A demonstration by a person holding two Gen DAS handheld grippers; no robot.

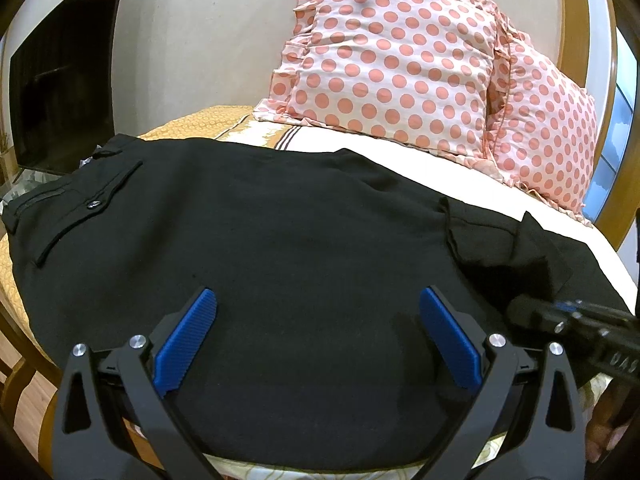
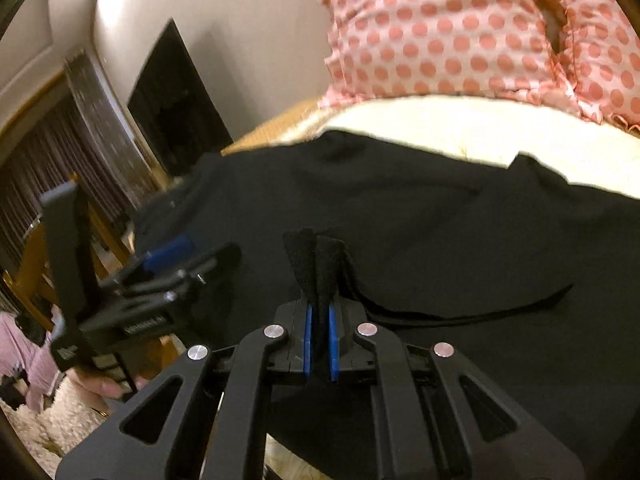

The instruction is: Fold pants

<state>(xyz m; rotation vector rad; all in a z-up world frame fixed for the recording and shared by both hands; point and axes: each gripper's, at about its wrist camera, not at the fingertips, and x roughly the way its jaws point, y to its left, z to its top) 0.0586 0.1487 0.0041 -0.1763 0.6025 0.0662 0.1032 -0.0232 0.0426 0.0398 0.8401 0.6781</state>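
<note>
Your right gripper (image 2: 319, 320) pinching a black pants (image 1: 280, 240) hem at 12 o'clock, your left gripper (image 1: 318, 340) spread wide over the cloth, polka-dot pillows (image 1: 400, 64) beyond.

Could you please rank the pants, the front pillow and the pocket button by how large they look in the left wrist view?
1. Pants, though closest to the camera.
2. Front pillow.
3. Button, a tiny dot.

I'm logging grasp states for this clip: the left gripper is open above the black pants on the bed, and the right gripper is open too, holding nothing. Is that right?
Not quite. The right gripper is shut on a pinch of the black pants, as the right wrist view shows. The rest holds: the left gripper is open above the pants on the bed.
</note>
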